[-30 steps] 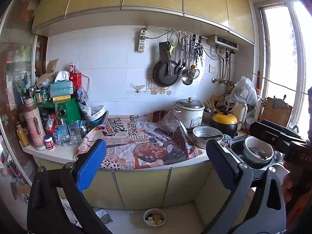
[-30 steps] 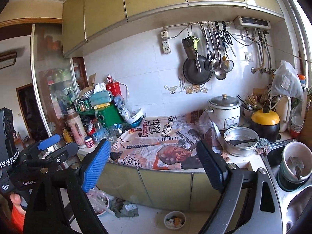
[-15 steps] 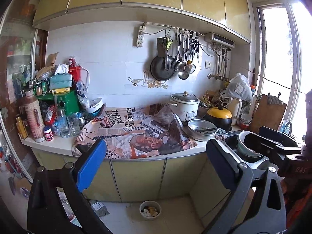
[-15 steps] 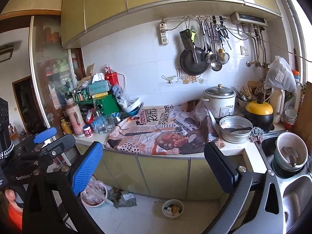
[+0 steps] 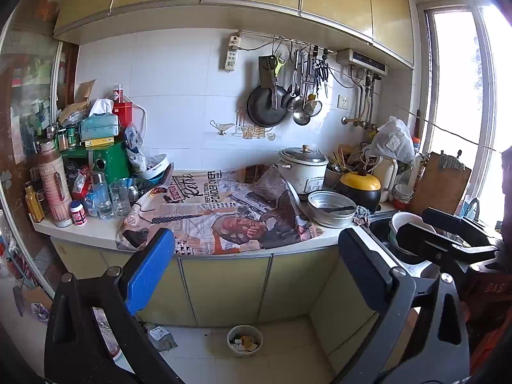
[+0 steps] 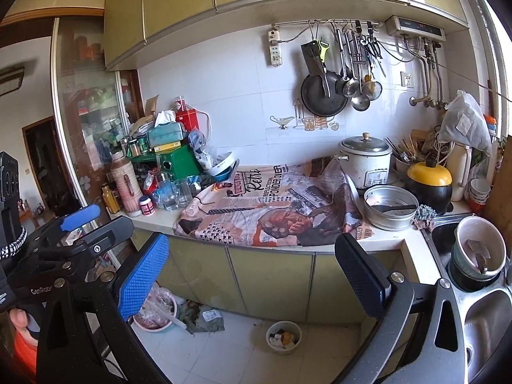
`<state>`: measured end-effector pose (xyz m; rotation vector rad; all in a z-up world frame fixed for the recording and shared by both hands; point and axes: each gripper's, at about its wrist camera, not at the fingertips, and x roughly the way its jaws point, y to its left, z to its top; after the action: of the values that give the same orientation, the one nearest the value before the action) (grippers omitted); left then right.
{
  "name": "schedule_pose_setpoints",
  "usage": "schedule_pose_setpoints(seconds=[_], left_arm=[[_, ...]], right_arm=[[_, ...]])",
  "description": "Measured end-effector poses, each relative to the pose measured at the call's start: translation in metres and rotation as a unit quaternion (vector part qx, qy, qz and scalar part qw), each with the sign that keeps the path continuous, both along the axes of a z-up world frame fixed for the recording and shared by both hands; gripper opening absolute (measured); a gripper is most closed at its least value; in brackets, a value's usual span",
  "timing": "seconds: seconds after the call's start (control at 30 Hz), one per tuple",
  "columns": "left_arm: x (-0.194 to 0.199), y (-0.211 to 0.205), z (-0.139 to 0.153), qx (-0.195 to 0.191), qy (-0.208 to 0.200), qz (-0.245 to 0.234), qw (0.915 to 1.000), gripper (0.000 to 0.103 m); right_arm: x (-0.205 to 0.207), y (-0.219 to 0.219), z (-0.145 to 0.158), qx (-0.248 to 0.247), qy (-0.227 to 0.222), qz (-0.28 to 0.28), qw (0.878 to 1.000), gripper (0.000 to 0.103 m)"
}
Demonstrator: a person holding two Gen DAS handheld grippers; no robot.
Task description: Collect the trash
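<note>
A small white trash tub (image 5: 244, 339) with scraps in it stands on the tiled floor below the cupboards; it also shows in the right wrist view (image 6: 284, 336). A crumpled greenish wrapper (image 6: 204, 317) and a pink bowl with a plastic bag (image 6: 156, 311) lie on the floor to its left. My left gripper (image 5: 256, 272) is open and empty, well back from the counter. My right gripper (image 6: 252, 272) is open and empty too, at about the same distance. Each gripper shows at the edge of the other's view.
The counter (image 5: 96, 227) carries a newspaper-print cloth (image 5: 220, 214), a rice cooker (image 5: 304, 169), a steel pan (image 5: 331, 204), a yellow-lidded pot (image 5: 360, 187), and jars and glasses (image 5: 105, 195) at the left. A sink with bowls (image 6: 476, 256) lies at the right.
Both grippers have drawn back from the counter and dipped a little, so more floor and the trash tub show. Both stay open and empty.
</note>
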<state>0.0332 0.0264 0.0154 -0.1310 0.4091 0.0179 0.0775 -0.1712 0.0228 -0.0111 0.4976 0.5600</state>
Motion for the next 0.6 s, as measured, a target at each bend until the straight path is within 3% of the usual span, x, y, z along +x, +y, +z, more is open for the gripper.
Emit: schedule_pose_setpoints(seconds=[0.6], left_arm=[[0.0023,0.0037,-0.0041,-0.006,0.010,-0.004,0.9999,0.103]], right_arm=[[0.0001,0.0013,0.0013,0.000,0.005,-0.003,1.000,0.103]])
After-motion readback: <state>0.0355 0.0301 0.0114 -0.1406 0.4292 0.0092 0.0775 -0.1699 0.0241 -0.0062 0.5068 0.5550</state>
